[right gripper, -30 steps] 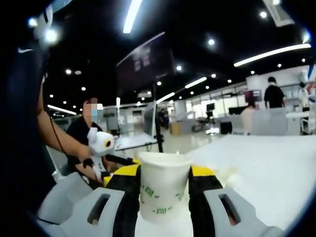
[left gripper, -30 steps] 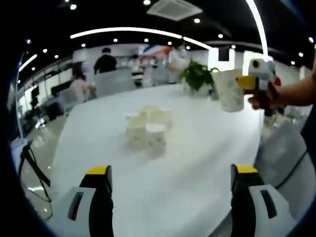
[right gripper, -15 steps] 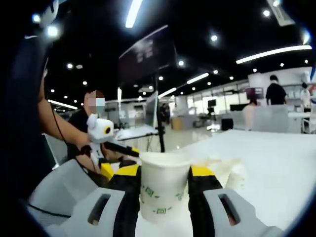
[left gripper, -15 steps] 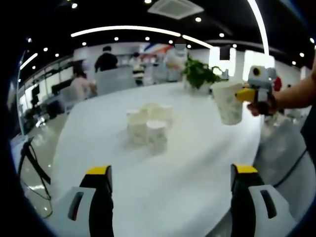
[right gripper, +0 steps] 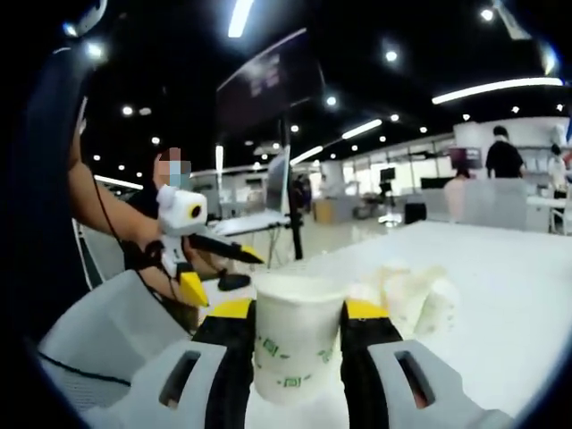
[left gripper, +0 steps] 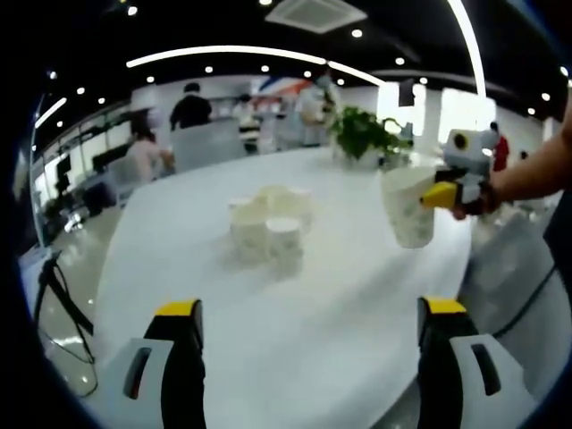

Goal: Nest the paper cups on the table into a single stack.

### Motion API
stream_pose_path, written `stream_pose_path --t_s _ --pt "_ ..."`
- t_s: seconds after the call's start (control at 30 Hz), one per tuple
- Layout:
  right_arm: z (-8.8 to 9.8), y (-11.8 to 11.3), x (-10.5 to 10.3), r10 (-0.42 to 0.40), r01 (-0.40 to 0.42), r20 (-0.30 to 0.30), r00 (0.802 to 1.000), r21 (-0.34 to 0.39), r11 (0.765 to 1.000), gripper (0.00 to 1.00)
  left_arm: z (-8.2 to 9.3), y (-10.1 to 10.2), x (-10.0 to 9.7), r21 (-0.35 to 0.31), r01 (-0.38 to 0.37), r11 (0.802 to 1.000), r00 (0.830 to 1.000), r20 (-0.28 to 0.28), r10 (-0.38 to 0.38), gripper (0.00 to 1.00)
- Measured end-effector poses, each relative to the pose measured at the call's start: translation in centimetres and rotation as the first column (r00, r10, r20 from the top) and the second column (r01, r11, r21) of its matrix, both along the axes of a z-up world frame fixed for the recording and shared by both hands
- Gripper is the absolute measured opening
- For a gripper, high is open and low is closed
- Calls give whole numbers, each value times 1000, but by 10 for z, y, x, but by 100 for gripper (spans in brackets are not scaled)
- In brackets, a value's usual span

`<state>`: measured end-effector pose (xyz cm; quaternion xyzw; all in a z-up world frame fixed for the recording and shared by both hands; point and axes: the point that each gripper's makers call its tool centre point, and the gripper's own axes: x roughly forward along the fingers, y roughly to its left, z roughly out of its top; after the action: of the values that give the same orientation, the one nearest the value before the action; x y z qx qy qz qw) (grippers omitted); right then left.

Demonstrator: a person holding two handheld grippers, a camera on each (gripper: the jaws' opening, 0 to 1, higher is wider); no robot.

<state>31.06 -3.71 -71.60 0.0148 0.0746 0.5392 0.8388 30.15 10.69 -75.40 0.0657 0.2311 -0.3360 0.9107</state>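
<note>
Several white paper cups (left gripper: 268, 228) stand bunched together in the middle of the white table (left gripper: 322, 295). My left gripper (left gripper: 310, 308) is open over the near part of the table, well short of the bunch, with nothing between its jaws. In from the right comes my right gripper (left gripper: 435, 195), shut on a white paper cup with green print (left gripper: 409, 206), held in the air to the right of the bunch. In the right gripper view that cup (right gripper: 295, 344) sits upright between the jaws of the right gripper (right gripper: 298, 313). The bunch of cups (right gripper: 411, 295) lies just beyond, and the left gripper (right gripper: 219, 268) shows at the left.
A potted plant (left gripper: 362, 134) stands at the table's far side, with chairs and people behind it. A tripod (left gripper: 54, 299) stands on the floor to the left. A dark monitor on a stand (right gripper: 268, 89) and a white chair (right gripper: 107, 331) are beyond the table edge.
My right gripper has come down and toward the bunch with its cup; in its own view the bunch has grown nearer. The left gripper has stayed open and still.
</note>
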Motion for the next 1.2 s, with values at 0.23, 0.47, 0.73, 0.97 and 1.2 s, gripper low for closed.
stream_pose_path --t_s 0.23,0.47,0.73,0.97,1.2 --pt "-11 -1 2 -13 12 -15 1000 -11 1000 35 0 0 0 3 3 1000 1000 -3 -3 99" --pt "-29 -1 1 -9 8 -37 999 -35 999 35 -1 -2 0 4 5 1000 1000 -6 -5 99" --pt "-50 3 0 -10 6 -69 998 -60 998 34 -3 -3 -1 1 6 1000 1000 -10 -6 99" --pt "-68 7 2 -11 4 -79 997 -89 996 34 -3 0 -4 4 2 1000 1000 -13 -2 99" --pt "-81 10 7 -24 14 -89 996 -106 994 35 -4 1 -6 9 -2 1000 1000 -16 2 99"
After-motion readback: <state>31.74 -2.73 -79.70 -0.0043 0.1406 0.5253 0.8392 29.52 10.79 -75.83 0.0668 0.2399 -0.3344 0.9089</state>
